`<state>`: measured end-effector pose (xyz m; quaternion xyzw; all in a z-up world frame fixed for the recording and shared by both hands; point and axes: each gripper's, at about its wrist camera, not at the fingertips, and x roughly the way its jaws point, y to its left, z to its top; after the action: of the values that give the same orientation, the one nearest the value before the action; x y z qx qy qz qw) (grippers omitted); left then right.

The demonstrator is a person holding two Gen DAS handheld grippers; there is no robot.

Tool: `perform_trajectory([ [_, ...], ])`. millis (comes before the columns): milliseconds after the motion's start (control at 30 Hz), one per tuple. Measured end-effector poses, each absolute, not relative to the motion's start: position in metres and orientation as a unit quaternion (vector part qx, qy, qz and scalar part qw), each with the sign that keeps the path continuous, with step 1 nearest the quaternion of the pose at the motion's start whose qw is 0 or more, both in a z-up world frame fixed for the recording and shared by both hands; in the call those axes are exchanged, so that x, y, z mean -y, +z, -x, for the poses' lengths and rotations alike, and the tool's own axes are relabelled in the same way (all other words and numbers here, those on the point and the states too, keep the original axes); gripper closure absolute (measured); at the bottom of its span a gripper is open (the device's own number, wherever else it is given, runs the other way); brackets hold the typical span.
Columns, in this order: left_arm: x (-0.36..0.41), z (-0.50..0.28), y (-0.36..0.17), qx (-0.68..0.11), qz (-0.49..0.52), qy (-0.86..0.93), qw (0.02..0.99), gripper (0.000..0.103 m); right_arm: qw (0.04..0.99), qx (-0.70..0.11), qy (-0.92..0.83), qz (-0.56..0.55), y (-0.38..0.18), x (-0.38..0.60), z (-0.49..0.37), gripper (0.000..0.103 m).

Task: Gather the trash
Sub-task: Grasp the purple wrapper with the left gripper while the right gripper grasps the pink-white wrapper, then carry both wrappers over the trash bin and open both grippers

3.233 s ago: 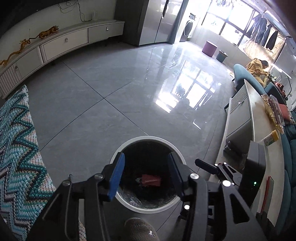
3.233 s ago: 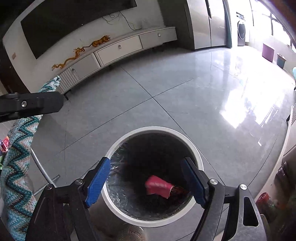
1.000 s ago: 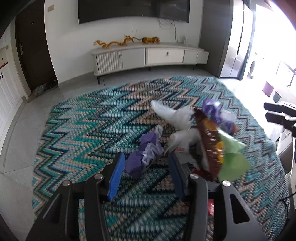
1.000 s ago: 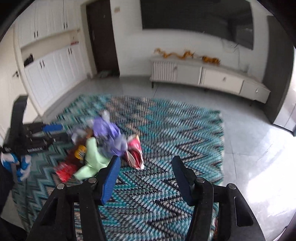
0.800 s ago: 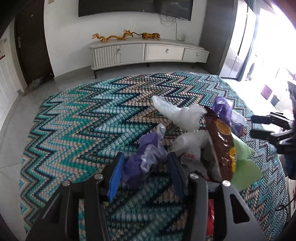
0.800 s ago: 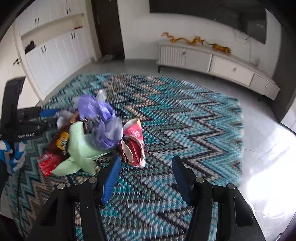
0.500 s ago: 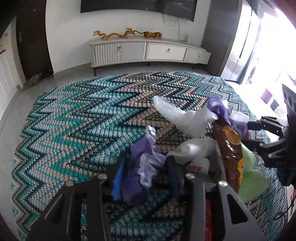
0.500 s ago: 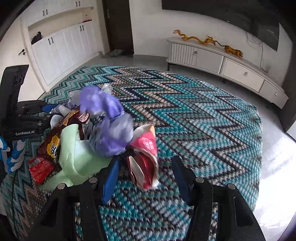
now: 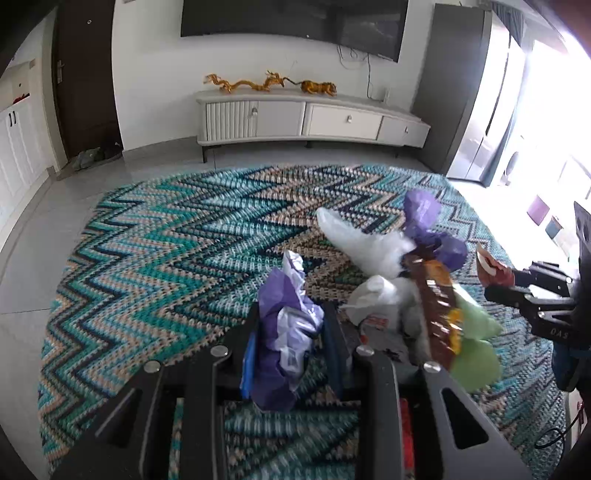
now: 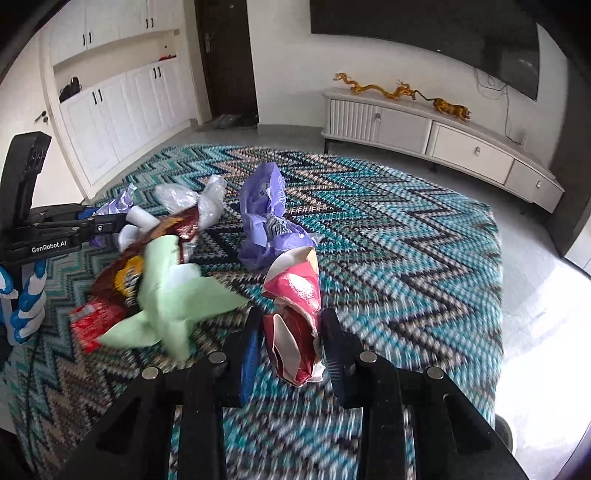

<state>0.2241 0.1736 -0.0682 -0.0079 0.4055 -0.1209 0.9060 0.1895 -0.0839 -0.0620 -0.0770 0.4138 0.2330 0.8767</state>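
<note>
1. A zigzag rug [image 9: 177, 251] in teal, beige and black covers the grey tile floor [image 9: 33, 236].
2. A white low cabinet [image 9: 310, 120] against the wall carries golden dragon figurines [image 9: 255, 83].
3. A dark television [image 9: 291, 22] hangs above.

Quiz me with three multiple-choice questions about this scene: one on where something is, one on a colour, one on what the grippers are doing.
1. The trash pile lies on:
A. a zigzag rug
B. a sofa
C. a shelf

2. The wrapper in the left hand-held gripper is:
A. yellow
B. purple
C. black

3. The right hand-held gripper is:
A. wide open, with nothing in it
B. closed around a red snack bag
C. out of sight

Answers:
1 A, the trash pile rests on the zigzag rug.
2 B, the left hand-held gripper grips a purple wrapper.
3 B, the right hand-held gripper clamps a red snack bag.
</note>
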Motion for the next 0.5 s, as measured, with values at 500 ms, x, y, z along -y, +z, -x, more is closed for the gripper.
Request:
perform_trajectory([
  [500, -0.174, -0.143, 0.023, -0.318, 0.027, -0.127, 0.939, 0.075, 0.908, -0.351, 0.228, 0.018, 0.005, 0.119, -0.082, 0.073],
])
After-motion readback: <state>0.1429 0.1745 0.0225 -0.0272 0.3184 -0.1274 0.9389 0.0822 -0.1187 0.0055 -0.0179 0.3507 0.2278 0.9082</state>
